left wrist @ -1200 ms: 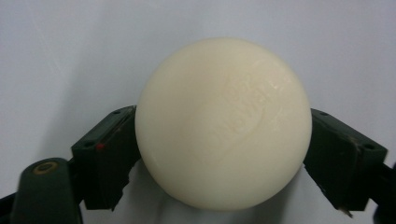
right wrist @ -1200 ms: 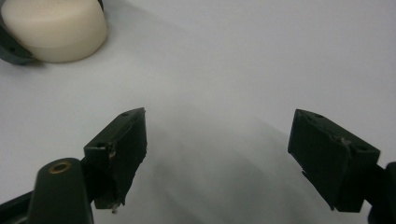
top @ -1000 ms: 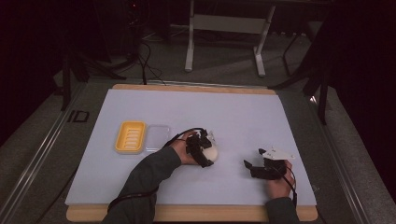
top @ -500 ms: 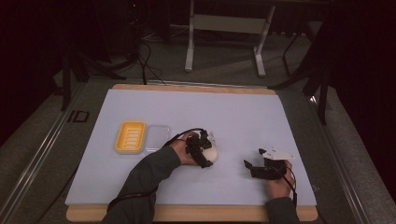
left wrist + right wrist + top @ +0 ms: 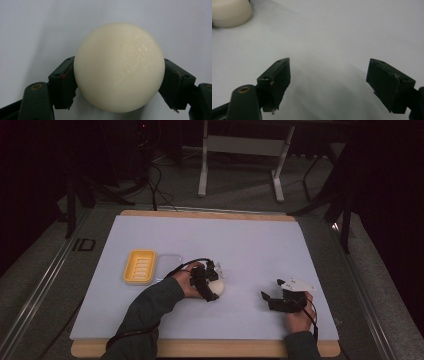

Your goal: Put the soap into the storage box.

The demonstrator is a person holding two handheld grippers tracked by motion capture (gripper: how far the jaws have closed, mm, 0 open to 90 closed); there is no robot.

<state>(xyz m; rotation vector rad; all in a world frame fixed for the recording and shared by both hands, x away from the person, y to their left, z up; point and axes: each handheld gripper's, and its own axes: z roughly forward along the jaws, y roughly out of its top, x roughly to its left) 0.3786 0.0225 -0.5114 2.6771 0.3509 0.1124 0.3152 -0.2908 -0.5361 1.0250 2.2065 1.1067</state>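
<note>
Between my left jaws: my left gripper (image 5: 117,82) is clamped on a round, cream-white bar of soap (image 5: 119,66), one black pad pressed to each flank; faint embossed lettering shows on its top face, too soft for me to read.
Soap's place: it lies flat on the pale lilac-white mat (image 5: 250,240), near the middle and towards my edge; in the high view the left gripper (image 5: 212,285) sits right over the soap (image 5: 216,287), so I see just its right-hand rim.
Left hand: my left hand (image 5: 187,281) comes in from the bottom left in a dark sleeve, and the gripper's black cable loops back over the wrist.
Right gripper: my right gripper (image 5: 267,298) rests on the mat, well apart from the soap on its right, with the jaws standing wide and bare mat between them (image 5: 328,82); its grey three-cornered plate lies on top.
Right gripper's outlook: the soap (image 5: 230,11) shows at the upper left corner of that view, far off, with open mat in between.
Nearby things: a yellow ribbed plastic soap dish (image 5: 140,266) sits on the mat to the left of the soap, with a clear plastic lid (image 5: 168,263) just beside it on its right.
In the way: I see bare mat from the soap to the dish; my own left forearm crosses the mat on the near side.
Further out: a wooden table edge (image 5: 200,348) frames the mat.
</note>
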